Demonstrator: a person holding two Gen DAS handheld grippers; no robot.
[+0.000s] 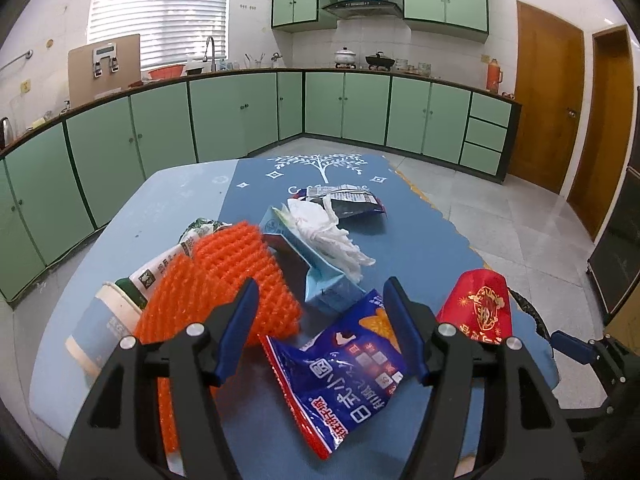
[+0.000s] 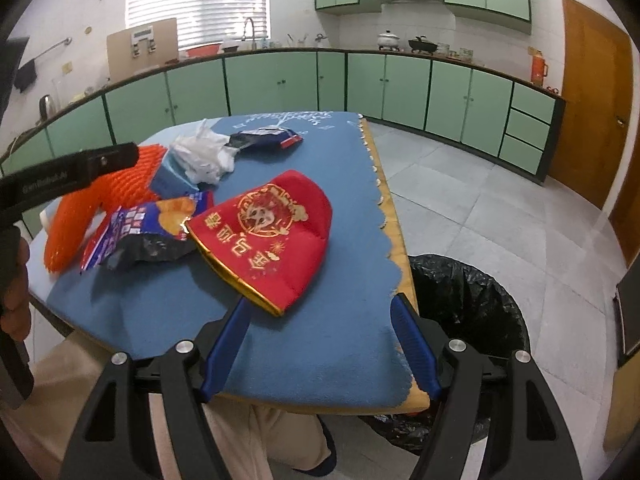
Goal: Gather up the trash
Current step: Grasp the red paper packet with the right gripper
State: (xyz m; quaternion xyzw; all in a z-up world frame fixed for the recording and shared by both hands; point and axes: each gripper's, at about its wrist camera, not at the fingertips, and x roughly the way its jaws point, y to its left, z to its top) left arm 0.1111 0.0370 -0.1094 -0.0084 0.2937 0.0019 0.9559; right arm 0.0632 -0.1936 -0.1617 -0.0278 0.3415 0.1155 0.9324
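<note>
Trash lies on a blue table mat [image 1: 420, 240]. A blue snack bag [image 1: 344, 372] lies between the fingers of my open left gripper [image 1: 322, 292], just below them. Beside it are an orange foam net [image 1: 232, 276], a paper cup [image 1: 100, 320], a light blue carton [image 1: 320, 280], white tissue [image 1: 328, 228] and a dark wrapper [image 1: 356, 200]. A red and gold pouch [image 2: 272, 236] lies just ahead of my open right gripper [image 2: 320, 304], also in the left wrist view [image 1: 476, 308]. The black-lined bin [image 2: 464, 304] stands by the table's right edge.
Green kitchen cabinets [image 1: 240, 120] run along the far walls, with wooden doors [image 1: 544, 92] at the right. The tiled floor [image 2: 500, 208] lies right of the table. The left gripper's body [image 2: 68, 176] reaches in at the left of the right wrist view.
</note>
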